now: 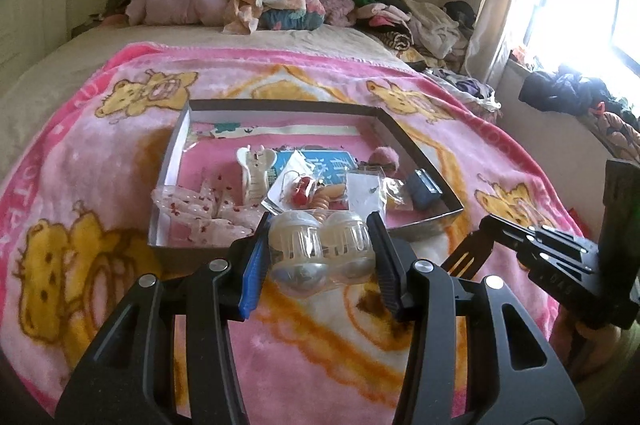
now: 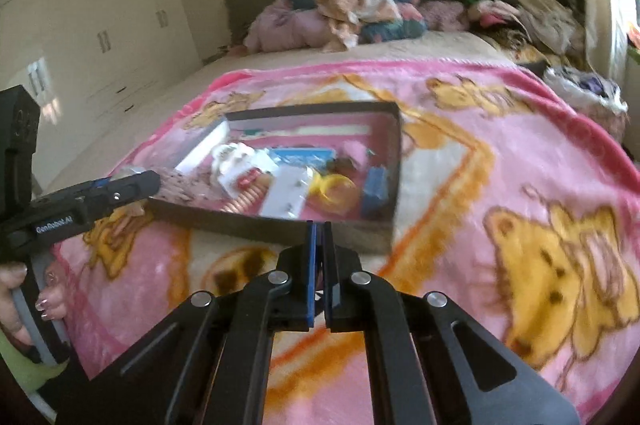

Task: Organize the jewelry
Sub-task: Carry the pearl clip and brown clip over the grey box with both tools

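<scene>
A bed point(image 1: 60, 65) carries a pink bear-print blanket point(image 1: 100, 161), and on the blanket sits an open shallow box point(image 1: 176, 145) of jewelry bits, its long axis running left to right. Just in front of its near wall, the left gripper point(image 1: 318, 245) has its fingers point(image 1: 252, 265) clamped on a clear twin-domed plastic case point(image 1: 320, 249), whose long axis lies crosswise between them, above the blanket. The right gripper point(image 2: 320, 273) hovers near the box's near wall, fingers nearly together, holding nothing
</scene>
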Motion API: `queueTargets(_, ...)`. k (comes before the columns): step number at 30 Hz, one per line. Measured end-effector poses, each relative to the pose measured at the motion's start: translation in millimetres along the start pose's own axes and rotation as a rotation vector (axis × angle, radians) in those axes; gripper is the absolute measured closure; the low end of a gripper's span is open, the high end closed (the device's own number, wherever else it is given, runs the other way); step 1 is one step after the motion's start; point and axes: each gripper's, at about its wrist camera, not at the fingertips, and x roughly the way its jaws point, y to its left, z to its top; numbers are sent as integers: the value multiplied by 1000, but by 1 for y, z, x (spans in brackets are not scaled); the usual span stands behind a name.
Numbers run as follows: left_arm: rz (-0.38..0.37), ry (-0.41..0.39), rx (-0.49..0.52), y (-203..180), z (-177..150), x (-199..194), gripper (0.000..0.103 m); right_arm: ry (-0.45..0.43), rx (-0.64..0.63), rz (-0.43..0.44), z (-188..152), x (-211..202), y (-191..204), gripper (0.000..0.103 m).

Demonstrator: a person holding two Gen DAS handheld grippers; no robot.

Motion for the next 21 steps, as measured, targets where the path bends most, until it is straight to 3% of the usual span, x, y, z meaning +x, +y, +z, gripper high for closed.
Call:
queueTargets(12, 4, -20, 11, 0, 18, 11, 65, -77, -66, 39, 58, -15, 13, 100)
queueTargets(21, 59, -9, 10, 14, 37, 42, 65, -92, -51, 51, 90, 17, 13, 100)
